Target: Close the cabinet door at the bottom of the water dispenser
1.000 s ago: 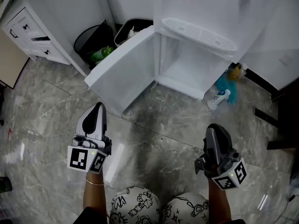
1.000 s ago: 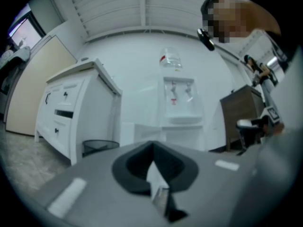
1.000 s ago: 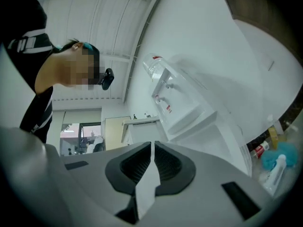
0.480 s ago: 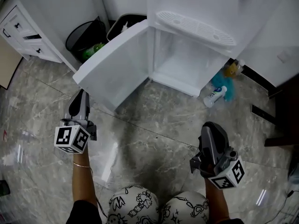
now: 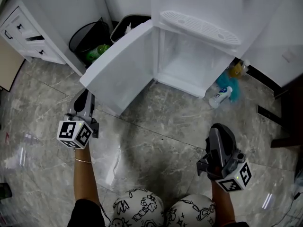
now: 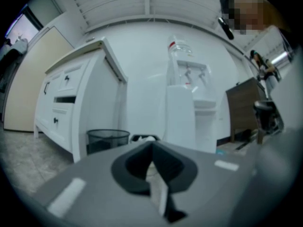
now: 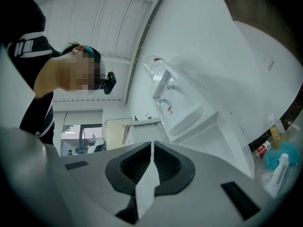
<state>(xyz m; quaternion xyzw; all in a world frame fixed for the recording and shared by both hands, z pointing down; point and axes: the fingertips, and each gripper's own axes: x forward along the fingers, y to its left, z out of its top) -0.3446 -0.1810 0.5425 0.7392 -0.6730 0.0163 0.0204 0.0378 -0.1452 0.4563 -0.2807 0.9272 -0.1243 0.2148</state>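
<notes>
Standing wide open: white cabinet door (image 5: 120, 74) | left tool (image 5: 84, 96) near its edge

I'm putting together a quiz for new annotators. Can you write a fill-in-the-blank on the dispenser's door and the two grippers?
1. The cabinet door at the bottom of the water dispenser stands ____.
2. The left gripper and the right gripper both have their jaws ____.
3. The door's free edge lies nearer the ____ gripper.
Missing words: open; shut; left.

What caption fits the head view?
Left gripper, shut, near the edge of the open cabinet door; right gripper, shut, held back.
</notes>
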